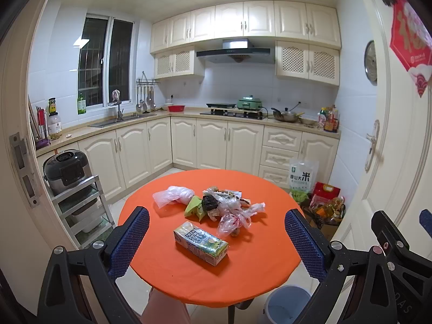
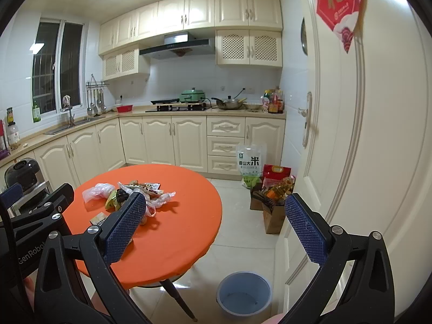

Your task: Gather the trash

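Crinkled clear plastic bags (image 1: 232, 205) and a glossy printed carton (image 1: 201, 243) lie at centre frame on a smooth matt orange tablecloth (image 1: 259, 270).

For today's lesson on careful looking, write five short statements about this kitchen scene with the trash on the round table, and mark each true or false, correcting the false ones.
1. The drink carton lies on its side on the orange table. True.
2. The left gripper is shut on the carton. False: its fingers stand wide apart and hold nothing.
3. A blue bin stands on the floor beside the table. True.
4. The bin is full of trash. False: it looks almost empty.
5. The right gripper holds a plastic bag. False: it is open and empty; the bag lies on the table.
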